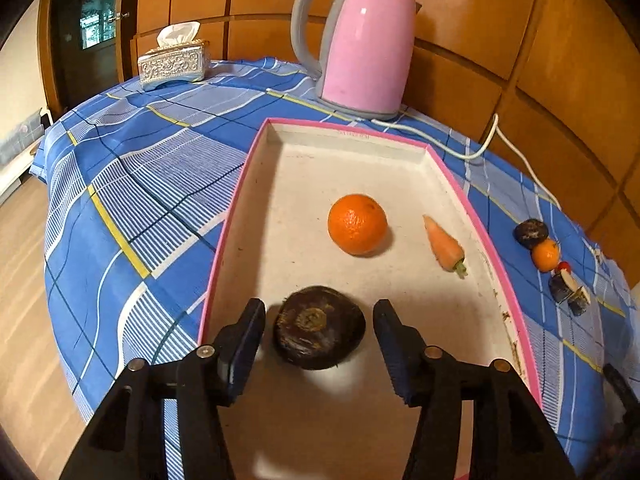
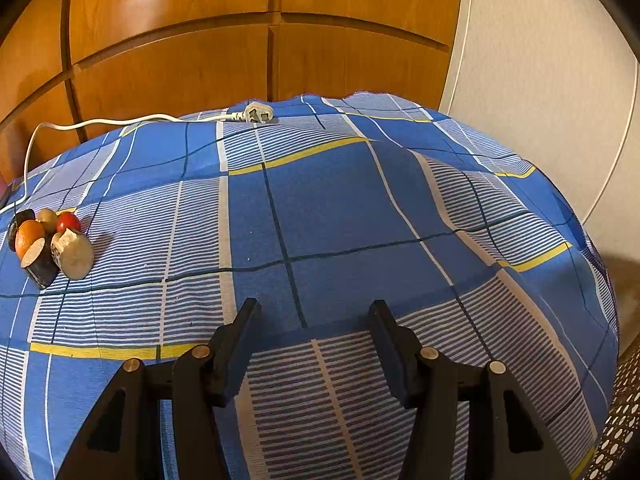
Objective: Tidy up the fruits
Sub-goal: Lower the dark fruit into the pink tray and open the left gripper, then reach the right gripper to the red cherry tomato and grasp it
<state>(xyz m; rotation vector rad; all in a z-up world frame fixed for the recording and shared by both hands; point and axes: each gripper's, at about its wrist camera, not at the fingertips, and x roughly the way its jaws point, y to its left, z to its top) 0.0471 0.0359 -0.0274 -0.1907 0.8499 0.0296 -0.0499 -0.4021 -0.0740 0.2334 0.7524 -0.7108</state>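
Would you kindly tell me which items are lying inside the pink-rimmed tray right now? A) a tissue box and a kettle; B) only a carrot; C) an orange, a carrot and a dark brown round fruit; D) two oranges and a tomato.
C: the left wrist view shows the orange, the carrot and the dark brown fruit all on the floor of the tray.

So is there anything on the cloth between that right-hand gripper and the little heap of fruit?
Nothing visible. Only bare blue checked cloth lies between the open right gripper and the fruit pile at the far left; the white plug sits well beyond.
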